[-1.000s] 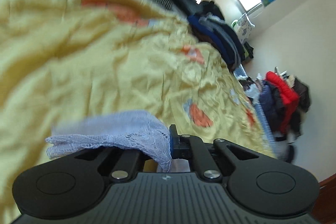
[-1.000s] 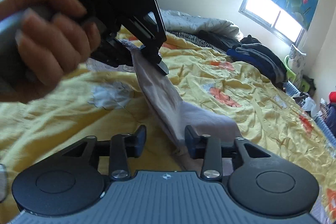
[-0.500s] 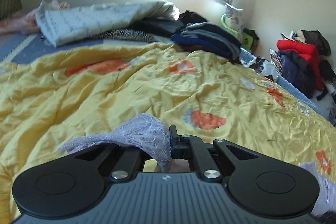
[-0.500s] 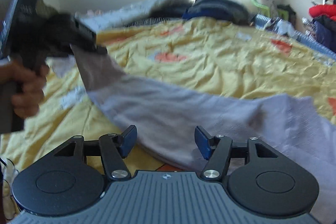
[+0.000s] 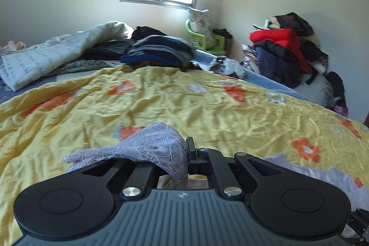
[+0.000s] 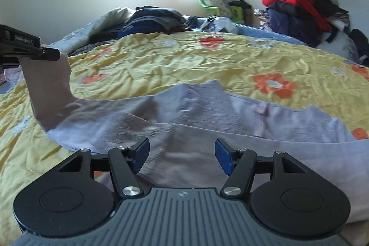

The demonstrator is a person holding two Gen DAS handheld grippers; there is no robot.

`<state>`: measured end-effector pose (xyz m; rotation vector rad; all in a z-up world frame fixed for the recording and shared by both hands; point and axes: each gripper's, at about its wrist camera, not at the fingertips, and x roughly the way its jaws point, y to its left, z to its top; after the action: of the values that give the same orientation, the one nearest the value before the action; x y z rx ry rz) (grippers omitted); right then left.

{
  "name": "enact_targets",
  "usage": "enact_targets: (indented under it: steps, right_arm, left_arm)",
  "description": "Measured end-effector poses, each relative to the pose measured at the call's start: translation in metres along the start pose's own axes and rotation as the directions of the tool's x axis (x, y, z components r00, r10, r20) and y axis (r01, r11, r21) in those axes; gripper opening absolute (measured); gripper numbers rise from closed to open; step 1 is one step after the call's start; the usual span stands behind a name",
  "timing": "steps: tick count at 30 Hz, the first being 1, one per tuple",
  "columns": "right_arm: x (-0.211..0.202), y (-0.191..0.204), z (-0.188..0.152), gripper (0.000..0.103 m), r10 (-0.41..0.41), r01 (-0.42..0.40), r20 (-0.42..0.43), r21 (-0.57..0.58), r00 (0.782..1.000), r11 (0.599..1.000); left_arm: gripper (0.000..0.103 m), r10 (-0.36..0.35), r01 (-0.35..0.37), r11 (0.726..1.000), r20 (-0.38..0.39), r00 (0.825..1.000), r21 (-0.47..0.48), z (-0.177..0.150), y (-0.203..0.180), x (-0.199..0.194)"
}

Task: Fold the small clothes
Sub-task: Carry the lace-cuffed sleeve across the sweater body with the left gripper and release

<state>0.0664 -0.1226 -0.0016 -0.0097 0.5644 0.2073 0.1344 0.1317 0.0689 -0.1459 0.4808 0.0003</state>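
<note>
A pale lilac garment [image 6: 207, 117] with a lace edge lies spread on the yellow flowered bedspread [image 6: 184, 57]. My left gripper [image 5: 186, 160] is shut on its lace corner [image 5: 152, 144], which drapes over the left finger. In the right wrist view the left gripper [image 6: 49, 53] holds that corner raised at the far left, the cloth hanging down from it. My right gripper [image 6: 182, 155] is open and empty, its blue pads [image 6: 141, 151] just above the near edge of the garment. More lilac cloth [image 5: 318, 174] shows at the lower right of the left wrist view.
A stack of folded dark clothes [image 5: 159, 50] and a rumpled grey-white quilt [image 5: 46, 57] lie at the far side of the bed. A heap of red and dark clothes [image 5: 286, 50] stands against the right wall. A green chair [image 5: 205, 40] stands under the window.
The right gripper has let go of the garment and opened wide. The garment has dropped and now lies spread on the bed. Both cameras have swung level towards the window.
</note>
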Motion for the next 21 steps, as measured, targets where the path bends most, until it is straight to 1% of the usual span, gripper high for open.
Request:
enact_targets:
  steps: [5, 8, 14, 18, 21]
  right_arm:
    - [-0.016, -0.026, -0.003, 0.063, -0.017, 0.016, 0.016, 0.063, 1.000, 0.998]
    - [-0.027, -0.040, -0.004, 0.064, -0.020, 0.017, 0.031, 0.104, 0.999, 0.994]
    - [-0.041, -0.065, -0.002, 0.064, -0.022, 0.010, 0.061, 0.181, 0.998, 0.984]
    - [-0.049, -0.078, 0.000, 0.064, -0.035, 0.017, 0.081, 0.214, 0.996, 0.977]
    - [-0.053, -0.089, -0.003, 0.065, -0.053, 0.031, 0.087, 0.236, 0.995, 0.971]
  left_arm:
    - [0.005, -0.069, 0.069, 0.996, -0.003, 0.998, 0.050, -0.006, -0.040, -0.005]
    - [0.005, -0.110, 0.111, 0.991, -0.019, 0.994, 0.075, -0.010, -0.065, -0.007]
    - [0.005, -0.185, 0.188, 0.972, -0.033, 0.982, 0.142, -0.022, -0.116, -0.016]
    - [0.005, -0.230, 0.234, 0.959, -0.045, 0.972, 0.156, -0.026, -0.143, -0.020]
    - [0.005, -0.251, 0.255, 0.950, -0.049, 0.967, 0.182, -0.029, -0.162, -0.020]
